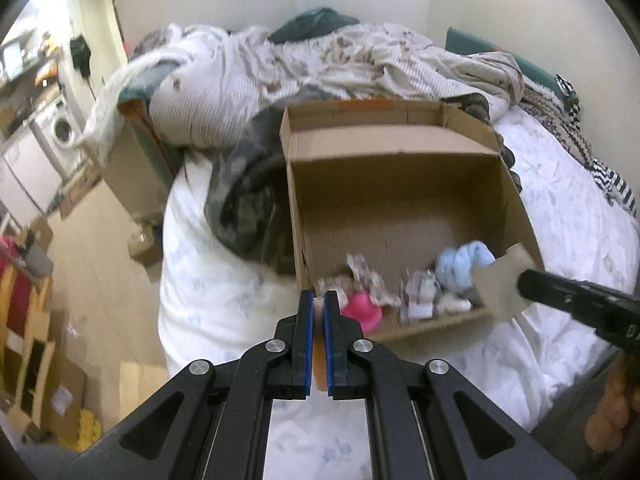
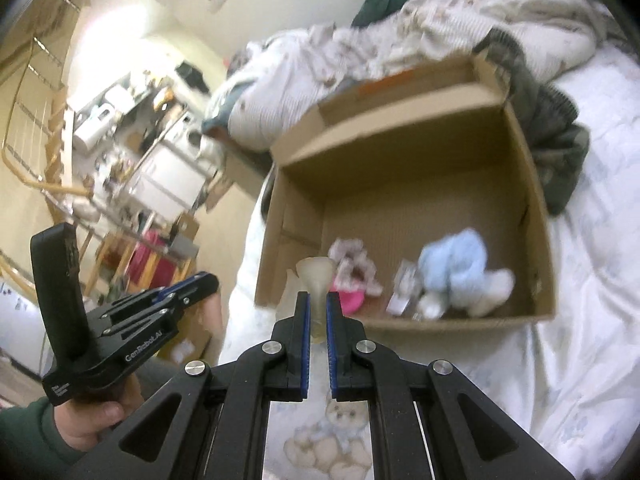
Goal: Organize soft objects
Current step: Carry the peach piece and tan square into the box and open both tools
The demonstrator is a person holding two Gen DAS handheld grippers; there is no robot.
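Note:
An open cardboard box (image 1: 400, 184) (image 2: 400, 160) lies on the white bed. Inside it, near the front wall, lie a light blue fluffy item (image 1: 464, 260) (image 2: 456, 264), a pink item (image 1: 362, 310) (image 2: 352, 300) and white patterned cloths (image 2: 352, 264). My left gripper (image 1: 318, 300) (image 2: 208, 282) hovers at the box's near left corner, shut on a thin tan piece (image 1: 320, 360) that shows between its pads. My right gripper (image 2: 318, 300) (image 1: 524, 284) is shut on a pale beige flat piece (image 2: 316, 272) (image 1: 500, 284) just in front of the box. What either piece is I cannot tell.
Crumpled striped bedding (image 1: 320, 68) is heaped behind the box, and a dark grey-green garment (image 1: 248, 200) (image 2: 560, 148) lies against it. The bed's edge drops to the floor on the left, with a washing machine (image 1: 60, 132) and cardboard boxes there. A hand in a green sleeve (image 2: 80, 420) holds the left gripper.

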